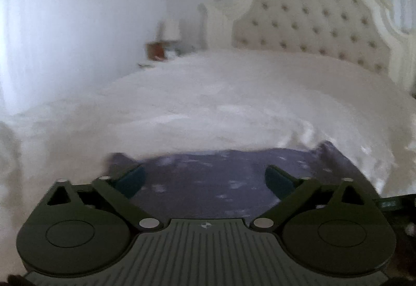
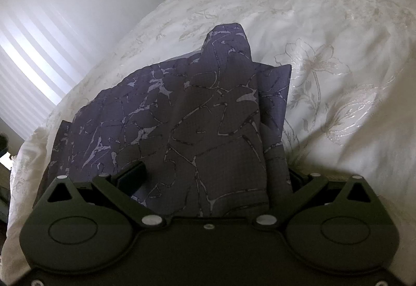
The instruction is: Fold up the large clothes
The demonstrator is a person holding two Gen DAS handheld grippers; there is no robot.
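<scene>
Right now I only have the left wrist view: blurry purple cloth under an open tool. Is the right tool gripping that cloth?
Observer: No. The right tool is spread wide, with the purple crackle-patterned cloth bunched between its fingers.
Operator: Flat or heaped?
Observer: Heaped. It rises to a peak above the white flower-embroidered bedspread.
Operator: Both fingers visible?
Observer: Only one finger shows. The cloth covers the other.
</scene>
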